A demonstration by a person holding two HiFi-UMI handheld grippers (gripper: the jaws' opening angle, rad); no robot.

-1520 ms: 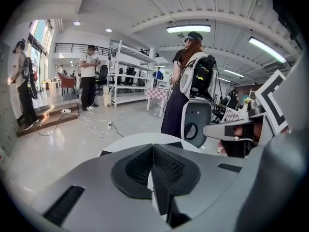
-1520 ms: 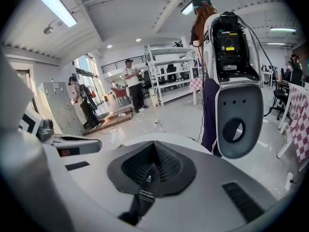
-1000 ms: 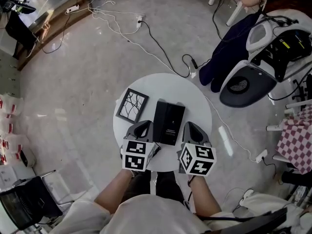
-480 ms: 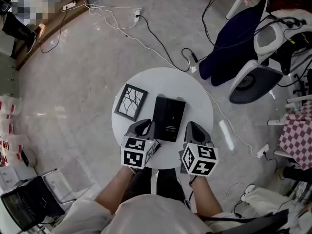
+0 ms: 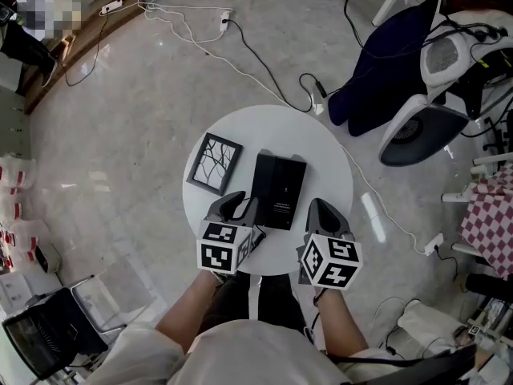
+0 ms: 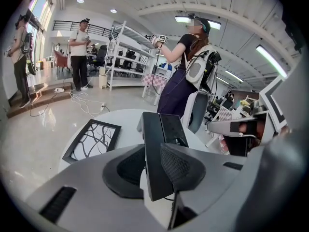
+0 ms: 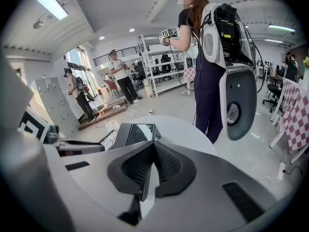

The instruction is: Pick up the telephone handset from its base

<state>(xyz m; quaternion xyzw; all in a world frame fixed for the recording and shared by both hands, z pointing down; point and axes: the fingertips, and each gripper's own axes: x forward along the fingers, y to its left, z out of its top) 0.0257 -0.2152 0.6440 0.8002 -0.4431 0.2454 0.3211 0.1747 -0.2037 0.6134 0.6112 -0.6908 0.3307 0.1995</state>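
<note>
A black telephone (image 5: 278,180) lies on the round white table (image 5: 321,147), its long handset (image 6: 153,129) resting on the left side of the base (image 6: 173,128). My left gripper (image 5: 236,207) hangs at the phone's near left corner. Its jaws have just been opening and now stand a little apart, with the handset's near end (image 6: 154,178) showing in the gap; the pads do not press on it. My right gripper (image 5: 319,208) is shut and empty, just right of the phone's near end. In the right gripper view its pads (image 7: 166,166) meet, with the phone (image 7: 135,134) beyond them.
A black picture frame (image 5: 214,164) with a branch pattern lies left of the phone. Cables (image 5: 240,54) run over the floor behind the table. A white and grey chair (image 5: 433,95) stands at the right. People (image 6: 190,66) stand beyond the table.
The left gripper's jaws have parted slightly near the phone's corner. Both grippers have sunk a little toward the table's near edge. The phone has not moved.
</note>
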